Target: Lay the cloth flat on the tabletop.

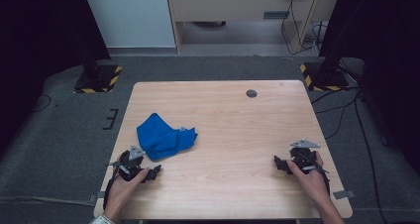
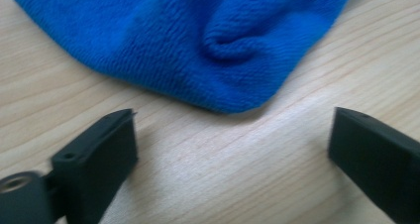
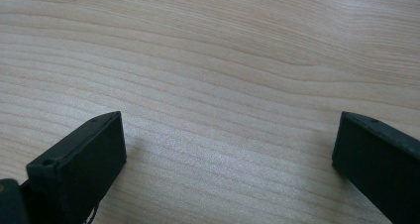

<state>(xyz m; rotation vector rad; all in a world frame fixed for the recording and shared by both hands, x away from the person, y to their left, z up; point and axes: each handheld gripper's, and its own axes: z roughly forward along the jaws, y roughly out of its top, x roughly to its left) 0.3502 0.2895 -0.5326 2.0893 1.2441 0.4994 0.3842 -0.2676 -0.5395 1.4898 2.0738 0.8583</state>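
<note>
A crumpled blue cloth is seen left of centre on the table. The left gripper is held near it, jaws spread with nothing between them. The right gripper is held at the near right, likewise spread over bare wood.

Lab-style recording bay: bare wooden worktop on grey carpet, hazard-striped stand bases far left and right, loose cables, black curtains.
</note>
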